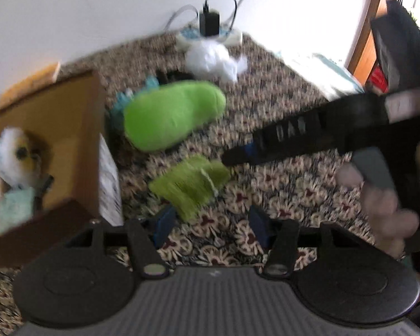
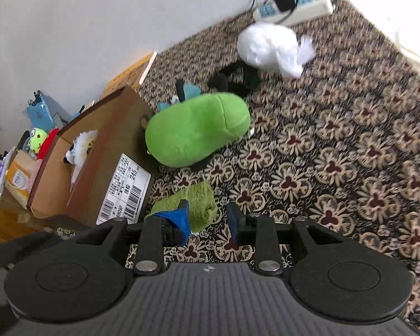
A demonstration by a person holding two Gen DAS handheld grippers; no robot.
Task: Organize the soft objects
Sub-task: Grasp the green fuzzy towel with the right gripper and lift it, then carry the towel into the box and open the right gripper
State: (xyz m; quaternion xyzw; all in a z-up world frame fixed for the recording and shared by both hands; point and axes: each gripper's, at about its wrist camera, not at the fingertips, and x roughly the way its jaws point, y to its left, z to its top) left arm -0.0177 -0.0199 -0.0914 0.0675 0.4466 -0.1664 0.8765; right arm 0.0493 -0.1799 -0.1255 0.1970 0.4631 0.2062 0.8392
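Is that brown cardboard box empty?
No. The brown cardboard box is open-topped with a fluffy white plush toy inside.

We see a home room: a flower-patterned carpet (image 2: 336, 151) against a white wall (image 2: 84, 28), a power strip (image 2: 299, 7), plush toys (image 2: 196, 128) and a cardboard box (image 2: 109, 145).

Both wrist views downward (shared carpet (image 1: 280, 173))

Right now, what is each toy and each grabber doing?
Green plush: lying on the carpet beside the box.
Green cloth: flat on the carpet, not gripped.
White plush: on the carpet near the power strip.
Cardboard box: open, a fluffy toy inside.
Left gripper: open, empty.
Right gripper: open, empty, over the cloth.
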